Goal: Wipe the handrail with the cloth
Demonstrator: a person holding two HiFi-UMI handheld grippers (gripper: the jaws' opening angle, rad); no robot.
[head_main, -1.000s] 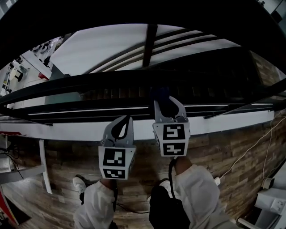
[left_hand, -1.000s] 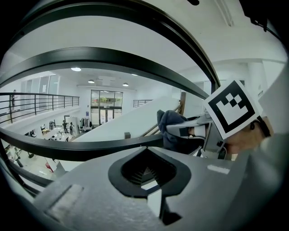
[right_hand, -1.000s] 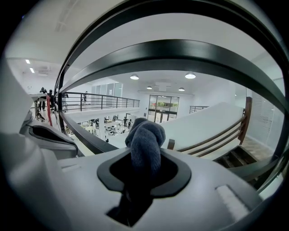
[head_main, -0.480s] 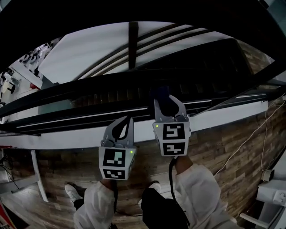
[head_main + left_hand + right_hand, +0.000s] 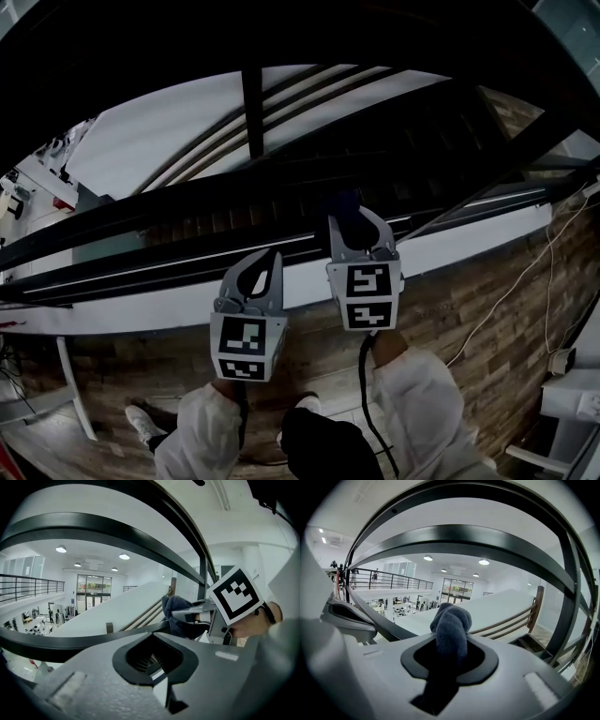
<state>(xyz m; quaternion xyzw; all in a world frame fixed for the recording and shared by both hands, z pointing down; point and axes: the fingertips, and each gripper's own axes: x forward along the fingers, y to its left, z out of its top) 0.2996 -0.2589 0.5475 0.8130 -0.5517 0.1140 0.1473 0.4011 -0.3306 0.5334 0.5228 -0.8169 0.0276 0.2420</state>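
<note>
Motion along the rail is what we read first. In the head view the upright post (image 5: 251,103) behind the handrail (image 5: 150,214) has slid leftward across the frame over the last second, while both grippers have kept their place in front of us. We take that to mean we are stepping to our right and carrying the stroke along. The right gripper (image 5: 352,220) reaches to the rail with the dark cloth (image 5: 342,200) bunched at its tip, seemingly on the rail's top. The left gripper (image 5: 262,267) hangs lower and nearer to us, just beside the right one. From the left gripper view, its jaws are drawn together with nothing between them. Past them we see the cloth wadded in the other tool, right at the black rail. From the right gripper view, the jaws are clenched on the cloth, which bulges forward as a rounded roll above them, with the rail running off ahead and to the left. We judge the wipe to be under way, with more rail to the right left to cover.
</note>
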